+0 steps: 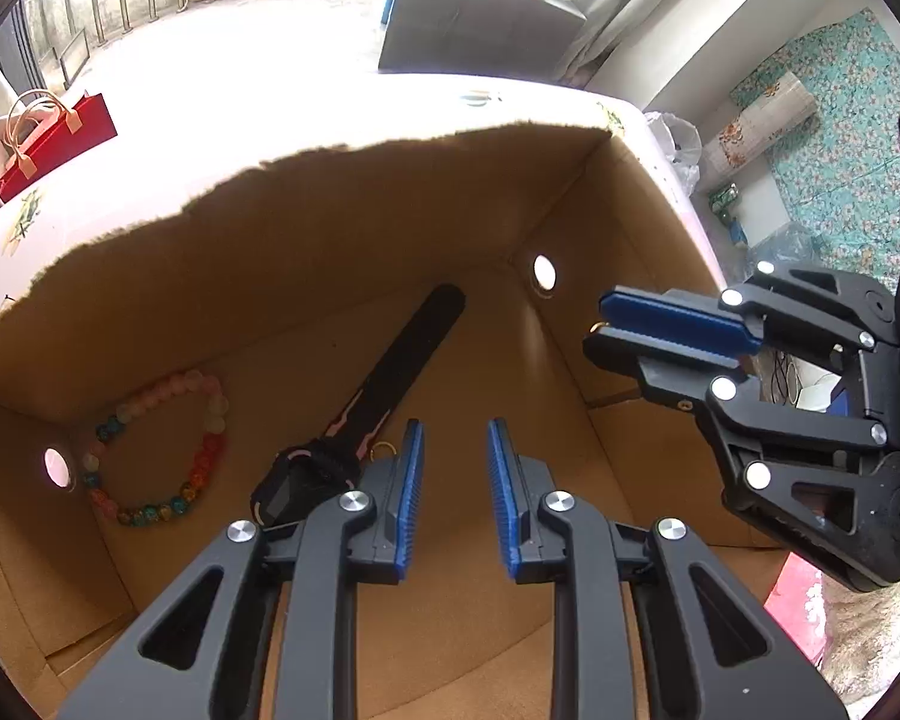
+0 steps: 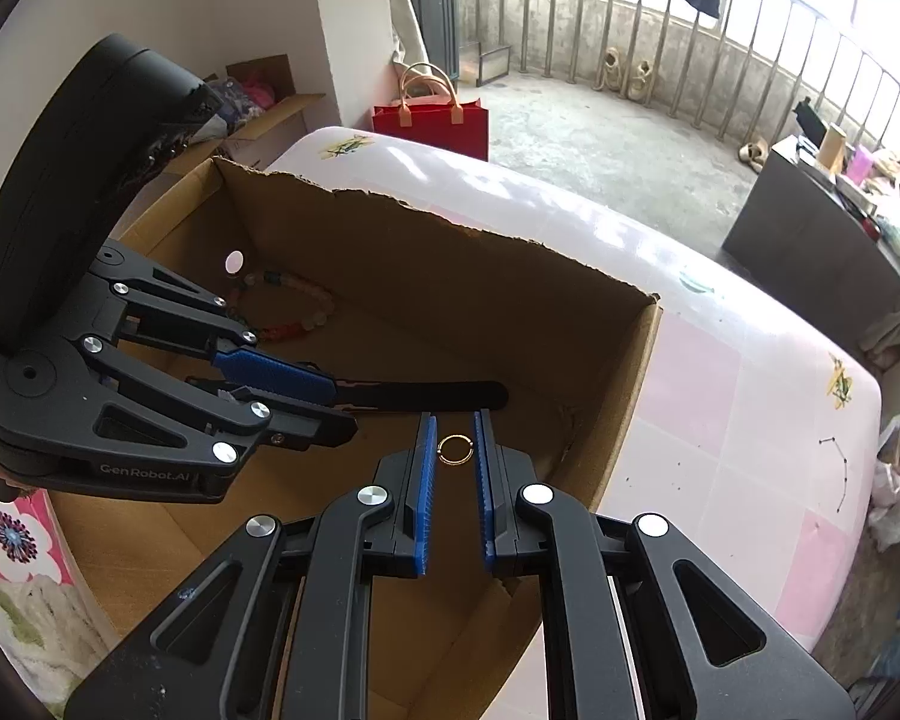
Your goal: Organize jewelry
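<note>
An open cardboard box (image 1: pixel 390 222) holds a colourful bead bracelet (image 1: pixel 156 450) at the left, a black watch with a pink-edged strap (image 1: pixel 390 372) in the middle, and a small gold ring (image 1: pixel 381 451) by my left finger. My left gripper (image 1: pixel 455 438) is open and empty above the box floor. My right gripper (image 2: pixel 455 429) is slightly open over the box, with a thin gold ring (image 2: pixel 453 449) between its fingertips; contact is unclear. In the left wrist view the right gripper (image 1: pixel 600 324) shows a glint of gold at its tips. The bracelet (image 2: pixel 294 309) and watch strap (image 2: pixel 438 395) also show in the right wrist view.
The box (image 2: pixel 630 372) stands on a pink and white table (image 2: pixel 750 396). A red gift bag (image 2: pixel 432 120) stands on the floor beyond. A grey cabinet (image 1: pixel 480 18) with clutter is farther back. A balcony railing (image 2: pixel 630 24) runs behind.
</note>
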A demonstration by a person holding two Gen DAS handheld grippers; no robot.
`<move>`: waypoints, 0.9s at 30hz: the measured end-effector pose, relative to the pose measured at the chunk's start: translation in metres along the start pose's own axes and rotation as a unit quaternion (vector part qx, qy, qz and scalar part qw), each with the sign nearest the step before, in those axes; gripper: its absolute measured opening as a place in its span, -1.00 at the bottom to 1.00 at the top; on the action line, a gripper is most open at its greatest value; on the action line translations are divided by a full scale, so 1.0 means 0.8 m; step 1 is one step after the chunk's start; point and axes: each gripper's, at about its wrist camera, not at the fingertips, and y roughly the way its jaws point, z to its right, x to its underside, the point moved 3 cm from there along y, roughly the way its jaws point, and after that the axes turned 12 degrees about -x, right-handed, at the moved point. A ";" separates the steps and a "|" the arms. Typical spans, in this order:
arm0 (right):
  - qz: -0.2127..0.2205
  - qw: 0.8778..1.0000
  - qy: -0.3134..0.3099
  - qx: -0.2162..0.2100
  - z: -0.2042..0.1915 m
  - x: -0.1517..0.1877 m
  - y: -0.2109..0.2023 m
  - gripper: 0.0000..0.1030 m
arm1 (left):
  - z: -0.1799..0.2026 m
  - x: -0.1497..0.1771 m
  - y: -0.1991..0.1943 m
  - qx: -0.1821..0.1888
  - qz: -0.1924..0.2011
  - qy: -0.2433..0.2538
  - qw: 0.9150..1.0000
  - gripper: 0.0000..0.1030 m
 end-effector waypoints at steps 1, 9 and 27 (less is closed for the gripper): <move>0.001 1.000 0.000 -0.001 -0.001 0.000 -0.001 -0.78 | -0.001 0.001 -0.002 0.001 0.004 -0.001 1.000 -0.60; 0.012 1.000 0.011 -0.014 0.001 -0.001 -0.005 -0.65 | -0.010 0.003 -0.026 0.002 0.029 -0.010 1.000 -0.42; 0.157 0.985 0.064 -0.043 0.007 0.013 -0.132 -0.62 | -0.045 0.083 -0.143 -0.025 0.171 -0.008 0.985 -0.02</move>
